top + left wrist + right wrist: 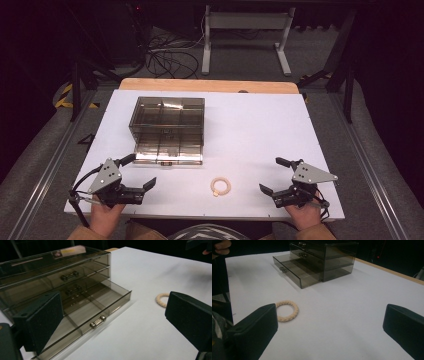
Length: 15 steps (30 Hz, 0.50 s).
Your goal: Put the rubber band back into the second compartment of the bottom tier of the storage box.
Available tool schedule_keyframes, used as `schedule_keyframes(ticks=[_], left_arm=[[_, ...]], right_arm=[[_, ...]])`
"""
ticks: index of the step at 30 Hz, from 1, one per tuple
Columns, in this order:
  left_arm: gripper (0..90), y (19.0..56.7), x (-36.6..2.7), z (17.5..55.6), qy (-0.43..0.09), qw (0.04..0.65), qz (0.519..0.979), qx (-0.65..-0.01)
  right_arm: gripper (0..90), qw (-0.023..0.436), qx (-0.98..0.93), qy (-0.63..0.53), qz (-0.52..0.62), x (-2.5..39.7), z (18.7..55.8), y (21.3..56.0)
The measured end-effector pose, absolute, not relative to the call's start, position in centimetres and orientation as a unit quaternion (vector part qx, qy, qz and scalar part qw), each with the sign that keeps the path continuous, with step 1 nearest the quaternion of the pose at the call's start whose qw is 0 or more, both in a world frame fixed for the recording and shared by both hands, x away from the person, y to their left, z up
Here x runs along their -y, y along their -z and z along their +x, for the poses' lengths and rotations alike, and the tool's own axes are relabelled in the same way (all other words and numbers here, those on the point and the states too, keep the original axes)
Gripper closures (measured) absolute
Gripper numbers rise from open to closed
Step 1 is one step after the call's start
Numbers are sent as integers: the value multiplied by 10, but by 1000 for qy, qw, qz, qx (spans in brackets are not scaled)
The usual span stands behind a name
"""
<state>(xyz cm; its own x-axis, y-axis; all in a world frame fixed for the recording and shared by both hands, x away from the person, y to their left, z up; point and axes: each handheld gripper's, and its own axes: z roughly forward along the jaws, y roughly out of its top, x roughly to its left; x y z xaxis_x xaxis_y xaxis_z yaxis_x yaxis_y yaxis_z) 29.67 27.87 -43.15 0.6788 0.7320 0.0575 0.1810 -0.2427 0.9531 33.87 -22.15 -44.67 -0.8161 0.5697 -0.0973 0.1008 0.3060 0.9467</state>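
We see one white bench (pixel 260 130), one smoky drawer box (pixel 167 120), two grippers and one braided ring (pixel 220 186). The bench has a wooden strip along its far edge, and most of its right half lies bare. The box stands in the left half, nearer the far edge, and has three drawers with metal handles. Its bottom drawer (pixel 100 307) is pulled out toward the near edge, and we can make out nothing inside it but dividers. Our left gripper (pixel 136 172) sits at the near left corner, jaws spread wide with nothing between them. Our right gripper (pixel 275 176) sits at the near right corner, jaws likewise apart and bare. The ring lies flat near the near edge, between the grippers, apart from the box.
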Motion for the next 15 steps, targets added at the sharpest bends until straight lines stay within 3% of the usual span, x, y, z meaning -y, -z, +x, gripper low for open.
schedule_keyframes(ticks=[15], left_arm=[[27,420,-245,313,-224,523,780,-262]], right_arm=[[3,209,-780,-547,219,224,337,448]])
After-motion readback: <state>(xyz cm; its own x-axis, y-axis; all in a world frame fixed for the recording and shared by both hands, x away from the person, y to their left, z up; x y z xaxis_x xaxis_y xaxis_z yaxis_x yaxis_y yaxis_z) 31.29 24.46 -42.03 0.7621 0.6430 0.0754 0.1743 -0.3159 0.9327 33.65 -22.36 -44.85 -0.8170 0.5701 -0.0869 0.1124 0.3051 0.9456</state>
